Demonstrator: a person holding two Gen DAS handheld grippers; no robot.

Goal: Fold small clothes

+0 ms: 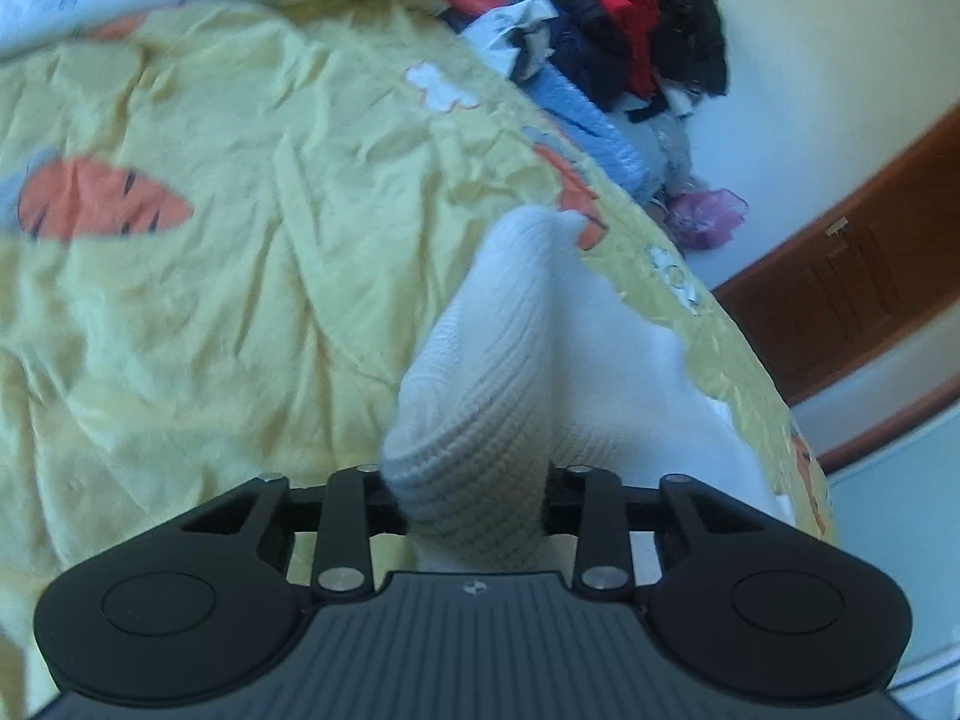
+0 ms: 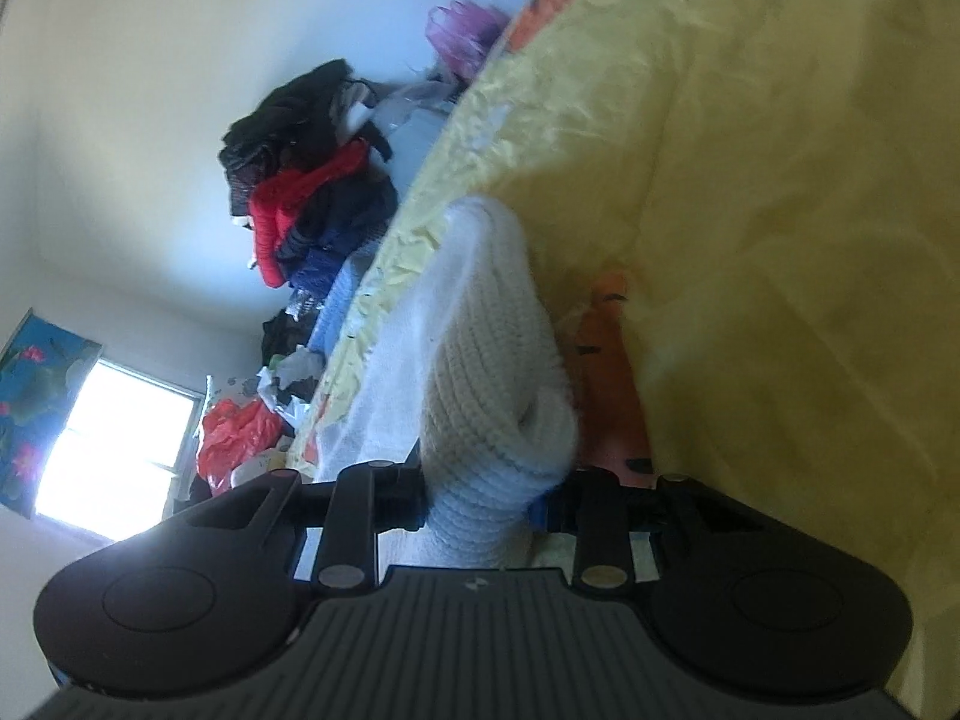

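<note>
The left hand-held gripper (image 1: 477, 498) pinches one end of a white knit sock (image 1: 498, 360), and the sock runs straight out from between its black fingers over the yellow bed sheet (image 1: 240, 312) with orange carrots on it. The right hand-held gripper (image 2: 486, 498) pinches a white knit sock (image 2: 486, 360) too, and it bunches up just past the fingers at the edge of the yellow bed sheet (image 2: 750, 180). Farther away, a pile of clothes (image 1: 612, 30) in red, black and blue sits at the far side of the bed, by the pale wall (image 1: 840, 60).
</note>
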